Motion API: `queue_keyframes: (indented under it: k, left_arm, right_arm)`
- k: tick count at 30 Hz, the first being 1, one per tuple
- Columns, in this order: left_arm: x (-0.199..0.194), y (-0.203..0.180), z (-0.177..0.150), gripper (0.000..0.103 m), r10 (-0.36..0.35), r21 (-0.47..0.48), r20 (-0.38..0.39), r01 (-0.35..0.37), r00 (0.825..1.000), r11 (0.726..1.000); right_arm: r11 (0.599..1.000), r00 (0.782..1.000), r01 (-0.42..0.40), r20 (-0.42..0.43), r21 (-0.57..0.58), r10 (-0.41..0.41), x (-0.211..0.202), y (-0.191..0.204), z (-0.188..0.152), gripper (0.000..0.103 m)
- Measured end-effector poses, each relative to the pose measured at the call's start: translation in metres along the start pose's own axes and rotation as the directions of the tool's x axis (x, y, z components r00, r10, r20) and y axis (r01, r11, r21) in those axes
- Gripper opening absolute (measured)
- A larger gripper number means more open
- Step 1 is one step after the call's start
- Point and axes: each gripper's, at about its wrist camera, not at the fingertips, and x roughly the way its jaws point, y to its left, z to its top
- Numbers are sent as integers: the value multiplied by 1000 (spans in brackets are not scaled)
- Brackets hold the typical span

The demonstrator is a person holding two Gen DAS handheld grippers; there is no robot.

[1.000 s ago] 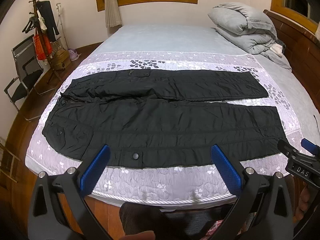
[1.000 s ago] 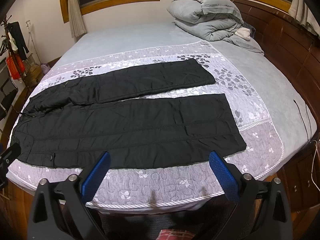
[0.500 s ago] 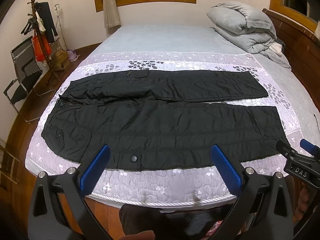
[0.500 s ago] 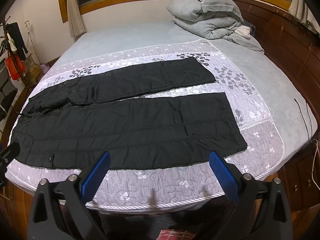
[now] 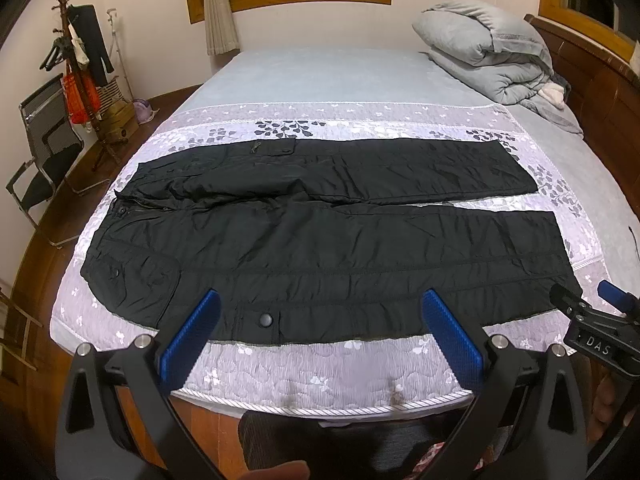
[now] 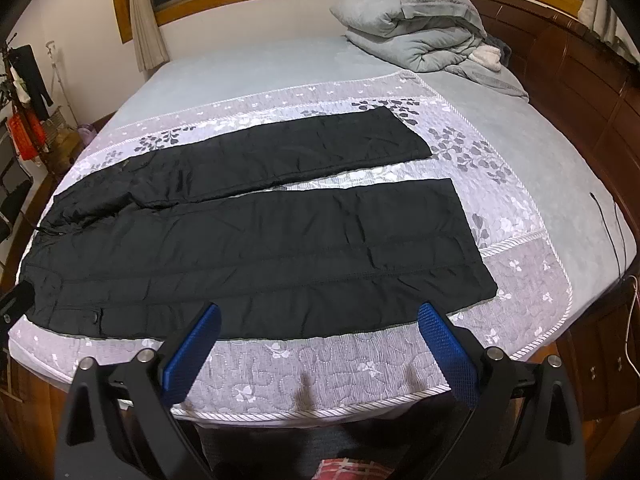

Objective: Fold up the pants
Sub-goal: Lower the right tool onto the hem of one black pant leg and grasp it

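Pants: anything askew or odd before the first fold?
Nothing major. The black pants lie flat on the quilt, legs parted. Only the waist end is rumpled where the far leg joins. Both grippers hover open, off the fabric.

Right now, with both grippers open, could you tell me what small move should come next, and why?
Probably lower the left gripper and right gripper onto the near leg's edge: the black pants lie flat and unfolded, legs apart, and neither gripper touches them.

Left gripper [image 5: 318, 332] slightly nearer pants [image 5: 320, 248].
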Motion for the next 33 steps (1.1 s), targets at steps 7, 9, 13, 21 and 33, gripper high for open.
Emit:
queue_keyframes:
  k: [7, 9, 13, 21, 33]
  left_arm:
    - [6, -2, 3, 100, -3, 4, -5, 3, 1000, 1000]
    - [9, -3, 4, 100, -4, 7, -8, 4, 1000, 1000]
    - [15, -6, 6, 100, -8, 16, -14, 8, 1000, 1000]
    - [50, -11, 35, 100, -143, -19, -57, 142, 988, 990]
    - [191, -50, 197, 100, -229, 121, -68, 236, 971, 964]
  right_arm:
    - [1000, 1000, 2, -10, -1, -2, 6, -1, 0, 99]
    - [1000, 1000, 2, -14, -1, -2, 8, -2, 1, 99]
    - [1000, 1000, -2, -15, -3, 2, 15, -5, 4, 99]
    - [999, 998, -6, 69, -34, 8, 34, -42, 65, 99]
    - [982, 992, -116, -68, -151, 107, 205, -126, 257, 99]
